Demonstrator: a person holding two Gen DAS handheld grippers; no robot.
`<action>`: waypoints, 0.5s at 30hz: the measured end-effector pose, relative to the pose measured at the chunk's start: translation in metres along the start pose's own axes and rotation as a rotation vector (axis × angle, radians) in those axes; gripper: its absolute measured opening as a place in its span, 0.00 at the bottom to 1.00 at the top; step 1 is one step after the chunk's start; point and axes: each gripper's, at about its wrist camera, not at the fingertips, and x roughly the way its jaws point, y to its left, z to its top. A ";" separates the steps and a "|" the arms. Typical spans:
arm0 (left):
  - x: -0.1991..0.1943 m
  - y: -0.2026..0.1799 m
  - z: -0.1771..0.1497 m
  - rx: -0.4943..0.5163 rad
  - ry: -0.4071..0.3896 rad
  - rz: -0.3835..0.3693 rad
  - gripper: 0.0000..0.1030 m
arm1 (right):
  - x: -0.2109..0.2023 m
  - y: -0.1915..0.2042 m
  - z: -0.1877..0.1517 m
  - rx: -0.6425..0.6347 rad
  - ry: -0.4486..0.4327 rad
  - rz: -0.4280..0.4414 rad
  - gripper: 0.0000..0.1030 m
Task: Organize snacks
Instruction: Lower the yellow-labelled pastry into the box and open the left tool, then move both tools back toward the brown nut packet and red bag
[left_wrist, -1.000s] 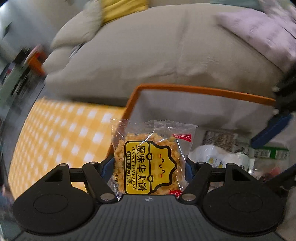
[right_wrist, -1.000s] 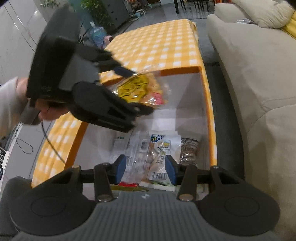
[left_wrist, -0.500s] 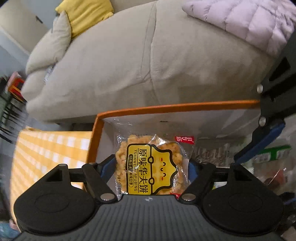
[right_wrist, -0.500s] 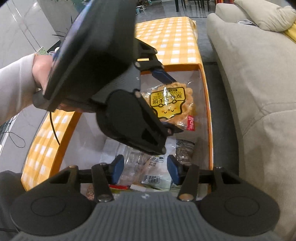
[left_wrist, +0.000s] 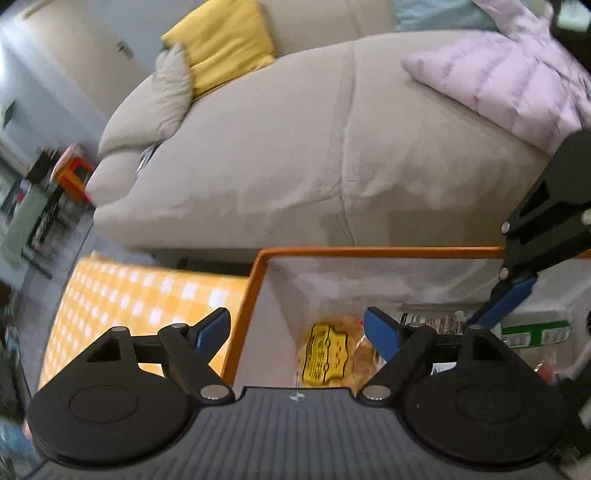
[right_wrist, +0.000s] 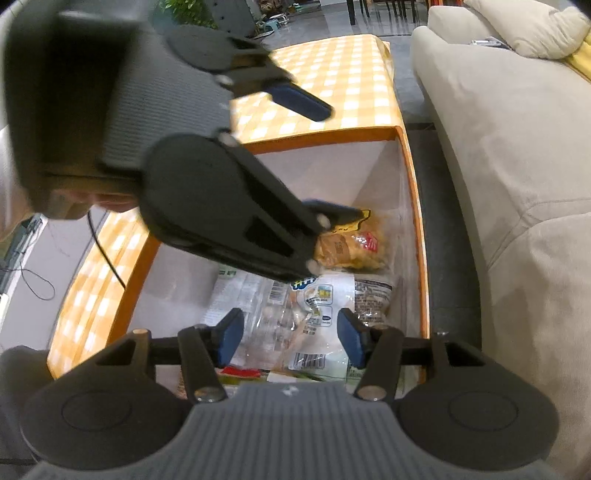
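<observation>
- Lying in the far corner of the orange-rimmed storage box (right_wrist: 413, 192), the waffle-biscuit packet (right_wrist: 351, 243) rests on the box floor against the white inner wall, free of both grippers.
- Packet appearance: clear film wrapper over golden, crumbly biscuit; a yellow scalloped label outlined in black (left_wrist: 325, 352); a small red tab at one end, seen in the right wrist view.
- Left gripper (left_wrist: 297, 326): jaws spread wide after just opening; nothing between the blue pads, the packet lying below and beyond them.
- Right gripper (right_wrist: 290, 334): jaws partly apart, having just widened; pads press on nothing, with loose packets visible in the gap underneath.
- Other snack packets (right_wrist: 314, 306) lie nearer in the box: white and clear wrappers with barcodes, one with blue lettering, and a green-labelled pack (left_wrist: 535, 332) on the right.
- The box stands on a yellow-and-white checked tablecloth (right_wrist: 343, 81), just beside a beige sofa (left_wrist: 314, 147) carrying a yellow cushion (left_wrist: 221, 40) and a lilac quilted jacket (left_wrist: 509, 81).
</observation>
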 end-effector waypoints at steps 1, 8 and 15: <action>-0.006 0.004 -0.003 -0.041 0.007 0.013 0.93 | -0.002 -0.002 0.000 0.008 -0.003 0.005 0.53; -0.078 0.047 -0.036 -0.561 -0.078 0.080 0.93 | -0.009 -0.015 0.001 0.066 -0.034 0.024 0.48; -0.139 0.043 -0.062 -0.859 -0.130 0.141 0.93 | -0.009 -0.014 0.001 0.097 -0.042 0.005 0.48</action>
